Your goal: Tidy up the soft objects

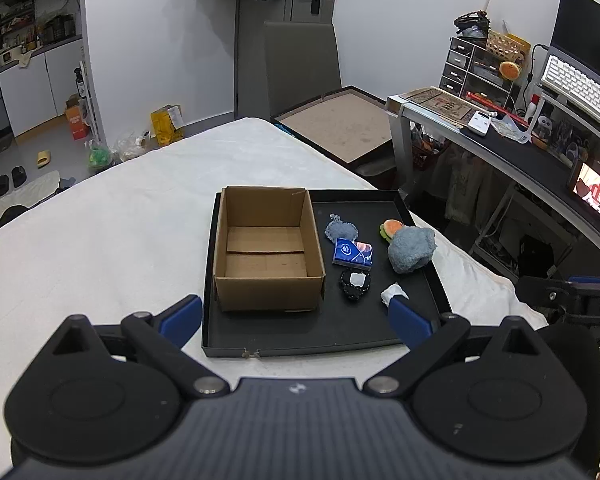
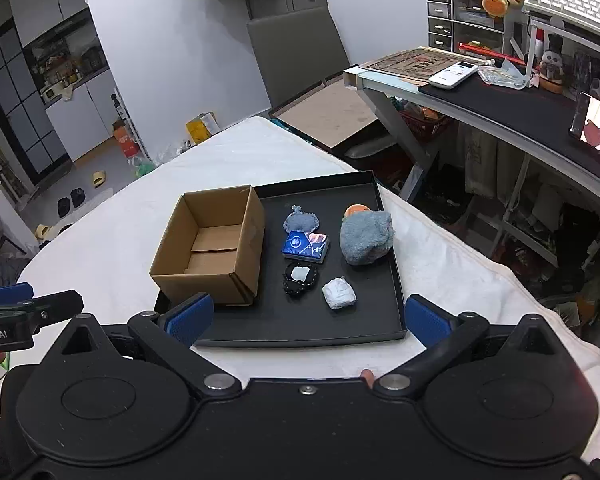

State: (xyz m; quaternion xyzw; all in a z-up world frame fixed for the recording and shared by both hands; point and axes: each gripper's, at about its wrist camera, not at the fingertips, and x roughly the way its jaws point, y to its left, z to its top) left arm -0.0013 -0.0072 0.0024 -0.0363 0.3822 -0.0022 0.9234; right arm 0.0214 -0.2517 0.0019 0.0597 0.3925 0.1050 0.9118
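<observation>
A black tray [image 1: 324,336] [image 2: 300,334] lies on a white-covered table. In its left half stands an open, empty cardboard box [image 1: 268,276] [image 2: 214,280]. To the right lie a grey fluffy toy [image 1: 412,249] [image 2: 365,237] with an orange plush [image 1: 392,227] [image 2: 356,209] behind it, a small grey pouch [image 1: 341,229] [image 2: 301,220], a blue tissue pack [image 1: 352,253] [image 2: 305,246], a black beaded pouch [image 1: 355,283] [image 2: 299,277] and a white crumpled wad [image 1: 392,292] [image 2: 339,293]. My left gripper [image 1: 296,316] is open above the tray's near edge. My right gripper [image 2: 310,318] is open and empty, likewise near the front edge.
The white table cover [image 1: 100,248] stretches left and behind. A grey chair [image 1: 300,64] and a brown board [image 1: 340,124] stand behind. A cluttered desk [image 1: 500,136] [image 2: 500,92] with keyboard and drawers is on the right.
</observation>
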